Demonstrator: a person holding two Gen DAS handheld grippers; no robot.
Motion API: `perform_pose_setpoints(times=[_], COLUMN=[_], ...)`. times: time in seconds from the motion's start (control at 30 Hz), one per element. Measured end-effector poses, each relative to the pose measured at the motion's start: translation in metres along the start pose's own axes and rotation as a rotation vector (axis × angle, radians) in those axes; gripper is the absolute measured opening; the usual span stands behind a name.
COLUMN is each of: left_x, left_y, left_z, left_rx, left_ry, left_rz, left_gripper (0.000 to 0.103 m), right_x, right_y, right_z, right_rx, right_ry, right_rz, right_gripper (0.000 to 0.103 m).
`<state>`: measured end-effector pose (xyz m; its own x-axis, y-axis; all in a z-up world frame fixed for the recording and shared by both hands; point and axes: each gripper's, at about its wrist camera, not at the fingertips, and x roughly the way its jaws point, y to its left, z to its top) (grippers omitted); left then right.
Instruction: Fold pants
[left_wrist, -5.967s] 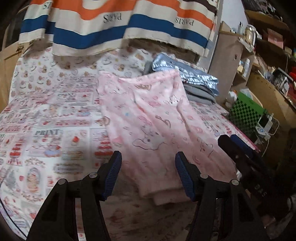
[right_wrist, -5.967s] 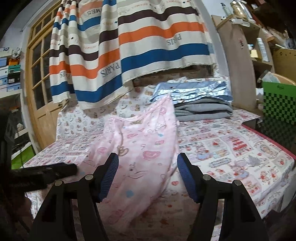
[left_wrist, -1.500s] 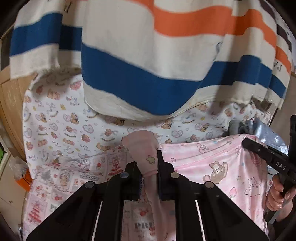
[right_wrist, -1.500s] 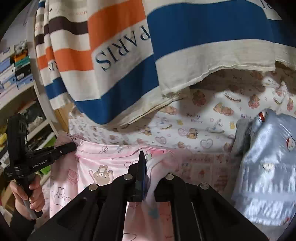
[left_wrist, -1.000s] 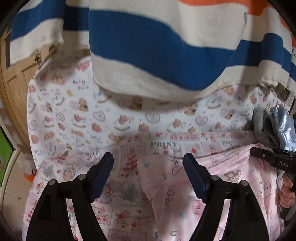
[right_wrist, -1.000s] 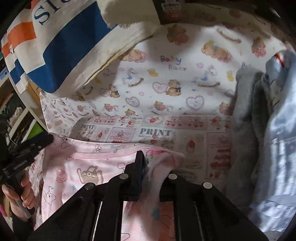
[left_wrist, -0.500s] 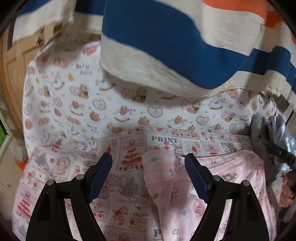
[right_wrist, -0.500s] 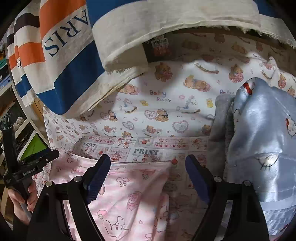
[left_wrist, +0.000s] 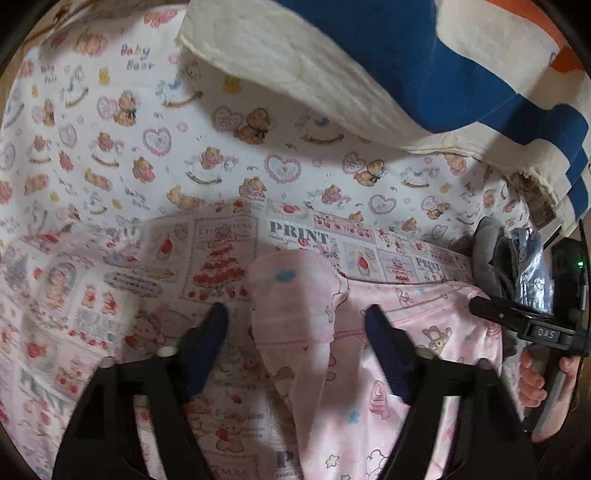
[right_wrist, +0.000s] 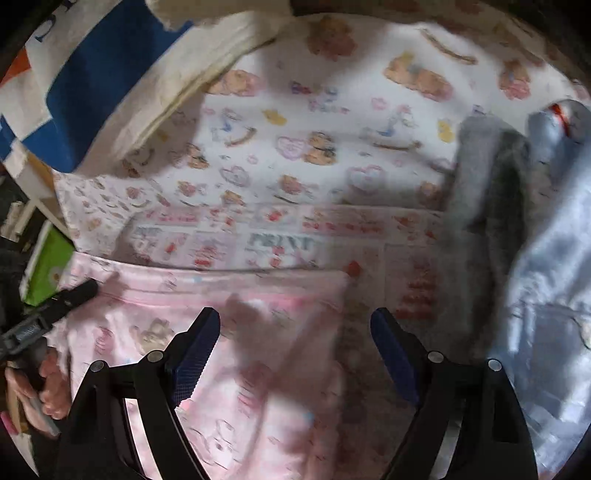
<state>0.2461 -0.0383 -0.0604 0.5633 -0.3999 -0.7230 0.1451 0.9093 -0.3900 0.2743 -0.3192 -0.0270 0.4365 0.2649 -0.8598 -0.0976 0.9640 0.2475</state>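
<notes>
The pink printed pants (left_wrist: 399, 354) lie flat on the patterned bed sheet (left_wrist: 110, 280), their far edge near the back wall. My left gripper (left_wrist: 295, 332) is open and empty, its blue pads on either side of the pants' raised left corner (left_wrist: 291, 291). My right gripper (right_wrist: 295, 343) is open and empty above the pants' right corner (right_wrist: 280, 321). The right gripper also shows at the right edge of the left wrist view (left_wrist: 517, 321); the left one shows at the left edge of the right wrist view (right_wrist: 55, 306).
A striped blue, cream and orange cloth (left_wrist: 388, 74) hangs over the back of the bed. A pile of grey (right_wrist: 487, 177) and shiny light-blue (right_wrist: 554, 258) garments lies on the sheet just right of the pants. A green box (right_wrist: 48, 266) is off the bed's left side.
Both grippers have let go of the pants' far corners and opened. The corners now rest on the sheet. Both cameras have tipped down closer to the bed.
</notes>
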Motion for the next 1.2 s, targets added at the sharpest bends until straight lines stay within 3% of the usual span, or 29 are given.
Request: perform_pose_setpoints(times=[0.07,0.23,0.3,0.37,0.53,0.6,0.63,0.67,0.7,0.97,1.1,1.2], left_x=[-0.001,0.003,0.003,0.003,0.004,0.004,0.004,0.003,0.003,-0.041,-0.073,-0.097], left_y=[0.001,-0.003,-0.008,-0.012,-0.018,-0.016,-0.015,-0.015,-0.015,-0.037,-0.056,-0.069], left_z=[0.0,-0.001,-0.001,-0.002,0.0,0.001,0.0,0.0,0.0,0.001,-0.005,-0.016], left_rx=[-0.01,0.007,0.022,0.031,0.048,0.041,0.038,0.04,0.047,0.144,0.193,0.241], left_ry=[-0.021,-0.008,-0.003,0.007,0.011,0.012,0.004,-0.001,-0.001,-0.146,-0.209,-0.249], left_rz=[-0.004,-0.025,-0.027,-0.044,-0.042,-0.044,-0.043,-0.049,-0.064,-0.068,-0.105,-0.083], left_gripper=[0.055,0.05,0.04,0.032,0.039,0.038,0.024,0.009,0.009,0.009,0.009,0.009], right_x=[0.012,0.018,0.016,0.014,0.011,0.011,0.011,0.012,0.015,-0.022,-0.066,-0.103], right_y=[-0.008,-0.018,-0.023,-0.027,-0.027,-0.023,-0.021,-0.02,-0.018,-0.006,0.006,0.011], right_z=[0.003,0.008,0.006,0.003,-0.001,-0.003,-0.003,-0.003,-0.004,-0.009,-0.016,-0.033], right_rx=[0.04,0.061,0.061,0.057,0.011,-0.006,-0.014,-0.019,-0.019,-0.068,-0.144,-0.184], right_ry=[0.025,-0.02,-0.02,-0.019,0.012,0.005,-0.003,-0.004,0.003,-0.115,-0.176,-0.239], right_rz=[0.029,0.079,0.112,0.156,0.248,0.233,0.225,0.22,0.22,0.226,0.199,0.223], right_gripper=[0.074,0.056,0.038,0.037,0.042,0.041,0.04,0.023,0.008,0.007,0.007,0.007])
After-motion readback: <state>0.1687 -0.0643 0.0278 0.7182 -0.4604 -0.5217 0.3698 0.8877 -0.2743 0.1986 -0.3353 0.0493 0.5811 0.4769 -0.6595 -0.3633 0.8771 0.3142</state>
